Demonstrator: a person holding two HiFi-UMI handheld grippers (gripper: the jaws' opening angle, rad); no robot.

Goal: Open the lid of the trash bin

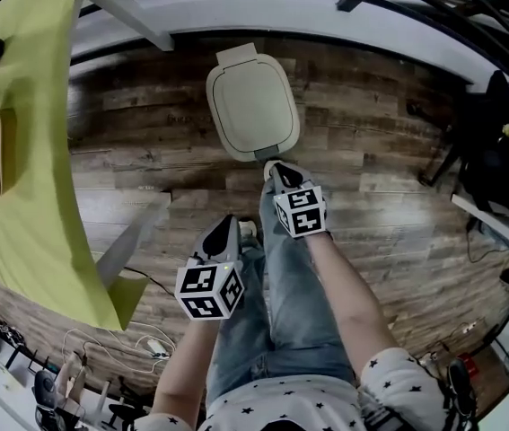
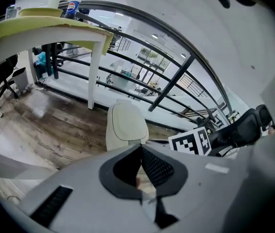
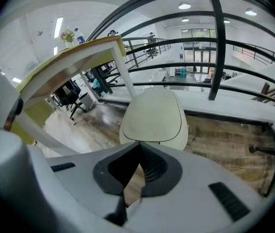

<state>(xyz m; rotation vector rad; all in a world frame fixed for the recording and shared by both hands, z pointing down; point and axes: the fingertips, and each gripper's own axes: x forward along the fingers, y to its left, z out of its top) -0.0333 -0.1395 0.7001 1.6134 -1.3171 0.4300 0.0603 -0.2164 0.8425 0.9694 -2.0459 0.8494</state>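
Both left claw (image 1: 226,225) and right claw (image 1: 274,169) are seen closed and empty, the right just short of the shut trash bin lid (image 1: 252,104), over wooden floor (image 1: 371,151) beside a counter (image 1: 34,205).

Right tongs (image 1: 273,167) cover the trash bin's (image 1: 252,106) near edge.

head view: steeply down from above | left gripper view: low, along left claw (image 2: 140,148) | right gripper view: nearer | all share trash bin (image 1: 252,106)
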